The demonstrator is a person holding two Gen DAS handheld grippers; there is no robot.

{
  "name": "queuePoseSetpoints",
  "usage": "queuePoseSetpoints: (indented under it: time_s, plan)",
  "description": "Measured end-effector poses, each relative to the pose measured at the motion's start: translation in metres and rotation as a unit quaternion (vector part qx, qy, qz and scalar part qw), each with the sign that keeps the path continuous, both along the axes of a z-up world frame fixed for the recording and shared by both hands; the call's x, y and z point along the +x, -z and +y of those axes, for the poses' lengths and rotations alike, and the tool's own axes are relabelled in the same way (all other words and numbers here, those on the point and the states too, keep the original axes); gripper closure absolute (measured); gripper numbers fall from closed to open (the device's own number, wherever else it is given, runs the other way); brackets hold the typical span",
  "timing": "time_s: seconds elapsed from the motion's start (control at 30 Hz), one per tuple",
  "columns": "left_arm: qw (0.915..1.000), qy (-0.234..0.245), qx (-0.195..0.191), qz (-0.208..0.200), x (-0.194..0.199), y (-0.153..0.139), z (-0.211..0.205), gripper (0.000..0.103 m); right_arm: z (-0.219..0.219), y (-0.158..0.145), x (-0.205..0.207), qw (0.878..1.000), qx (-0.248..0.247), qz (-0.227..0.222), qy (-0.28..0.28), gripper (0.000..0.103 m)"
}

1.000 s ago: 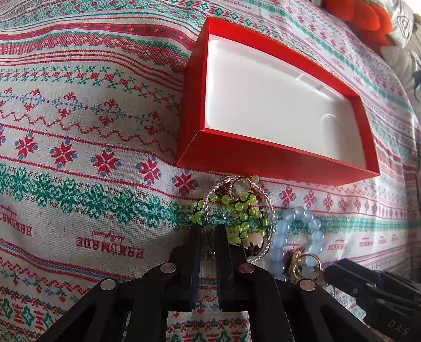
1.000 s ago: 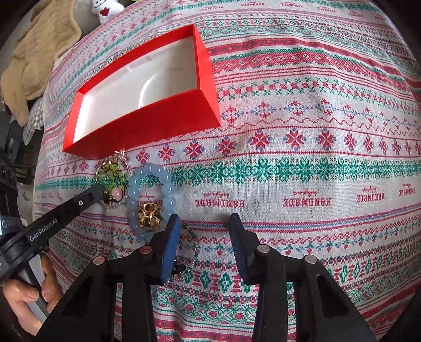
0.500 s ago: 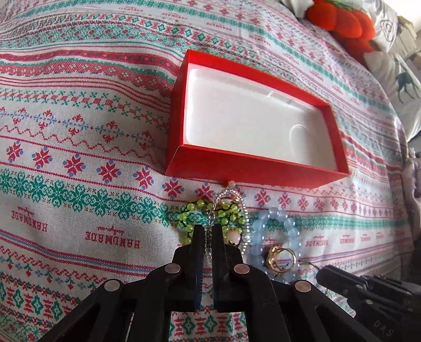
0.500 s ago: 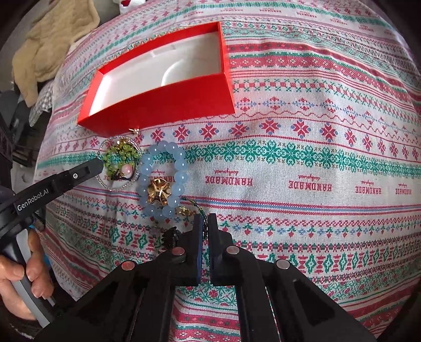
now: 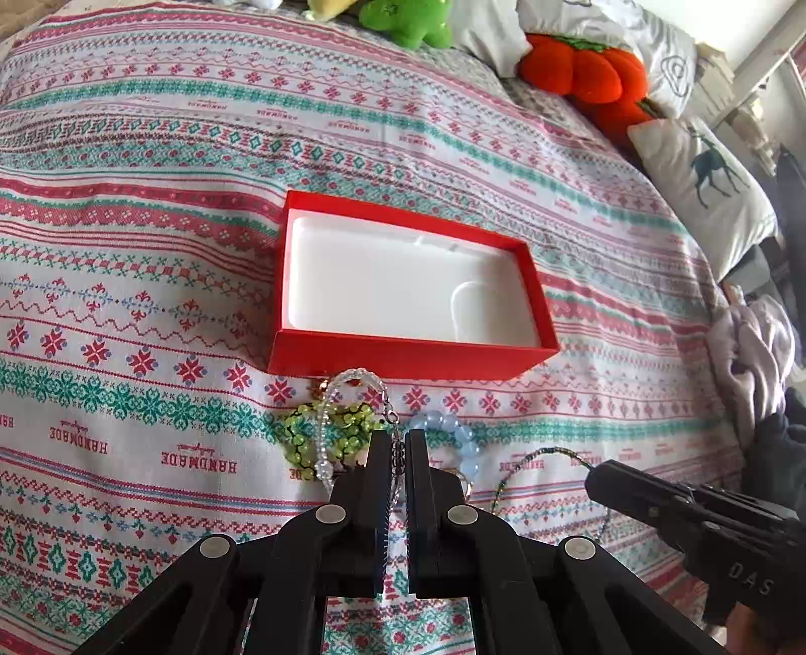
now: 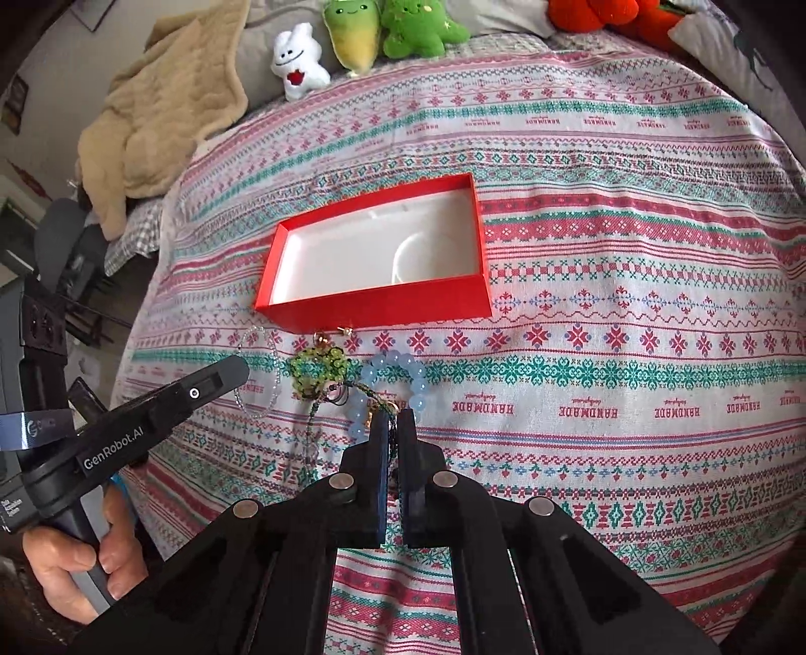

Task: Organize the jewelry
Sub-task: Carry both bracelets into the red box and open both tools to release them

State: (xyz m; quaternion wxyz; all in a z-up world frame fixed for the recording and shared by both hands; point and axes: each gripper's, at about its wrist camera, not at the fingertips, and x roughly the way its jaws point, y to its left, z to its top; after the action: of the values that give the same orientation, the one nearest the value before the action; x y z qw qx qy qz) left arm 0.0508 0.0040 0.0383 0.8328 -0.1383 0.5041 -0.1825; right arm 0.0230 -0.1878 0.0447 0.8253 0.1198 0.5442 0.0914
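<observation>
Here the left gripper (image 5: pixel 398 443) has its jaws pressed together on the clear bead bracelet (image 5: pixel 327 428), pinching it at the small dark clasp section; the rest of that strand loops away to the far left of the fingertips and hangs partly over the green bead bracelet (image 5: pixel 327 433), which lies on the patterned bedspread (image 5: pixel 151 252) just beside the tips. The right gripper (image 6: pixel 393 423) is likewise closed, clamping a thin dark beaded cord (image 6: pixel 312 428) that trails off to the left and near side of its fingers. The pale blue bead bracelet (image 6: pixel 393 378) lies on the cloth right at those fingertips, on their far side, with a small gold charm (image 6: pixel 373 415) partly hidden behind the left finger. The red box (image 5: pixel 413 292), open with a white lining, sits on the bedspread beyond all the jewelry, its near wall just past the green beads. In the right wrist view a hand (image 6: pixel 75 564) grips the left tool's handle at the near left edge. Plush toys (image 6: pixel 373 30) line the far end of the bed.
</observation>
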Motion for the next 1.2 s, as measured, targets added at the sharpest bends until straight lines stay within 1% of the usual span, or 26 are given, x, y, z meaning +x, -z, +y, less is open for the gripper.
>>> queuePoseSetpoints:
  time_s: [0.2, 0.37, 0.5, 0.6, 0.7, 0.8, 0.83, 0.9, 1.07, 1.2]
  plan:
    - [0.9996, 0.006, -0.002, -0.028, -0.003, -0.02, -0.001, 0.103, -0.002, -0.003, 0.006, 1.0, -0.003, -0.003, 0.01, 0.1]
    - [0.9991, 0.015, -0.011, -0.038, 0.01, -0.03, -0.009, 0.103, -0.008, -0.005, 0.019, 1.0, -0.011, -0.012, 0.023, 0.1]
    - [0.9985, 0.018, -0.028, -0.043, 0.028, -0.032, -0.018, 0.103, -0.013, -0.007, 0.036, 0.999, -0.007, -0.024, 0.036, 0.1]
    - [0.9976, 0.02, -0.051, -0.042, 0.042, -0.03, -0.023, 0.103, -0.018, -0.007, 0.047, 0.998, -0.001, -0.033, 0.049, 0.1]
    - [0.9955, 0.02, -0.082, -0.044, 0.057, -0.025, -0.027, 0.103, -0.022, -0.006, 0.058, 0.997, 0.005, -0.044, 0.061, 0.1]
    - [0.9944, 0.016, -0.098, -0.035, 0.072, -0.013, -0.03, 0.103, -0.027, -0.003, 0.067, 0.996, 0.013, -0.052, 0.071, 0.1]
    - [0.9947, 0.012, -0.098, -0.03, 0.076, -0.008, -0.03, 0.103, -0.028, -0.002, 0.07, 0.996, 0.015, -0.053, 0.074, 0.1]
    - [0.9963, 0.002, -0.084, -0.019, 0.083, 0.003, -0.03, 0.103, -0.03, 0.001, 0.076, 0.995, 0.018, -0.055, 0.079, 0.1]
    - [0.9993, -0.026, -0.029, -0.004, 0.092, 0.023, -0.022, 0.103, -0.031, 0.009, 0.087, 0.994, 0.017, -0.06, 0.089, 0.1]
    - [0.9991, -0.04, -0.011, 0.0, 0.096, 0.033, -0.014, 0.103, -0.029, 0.015, 0.095, 0.993, 0.012, -0.062, 0.097, 0.1]
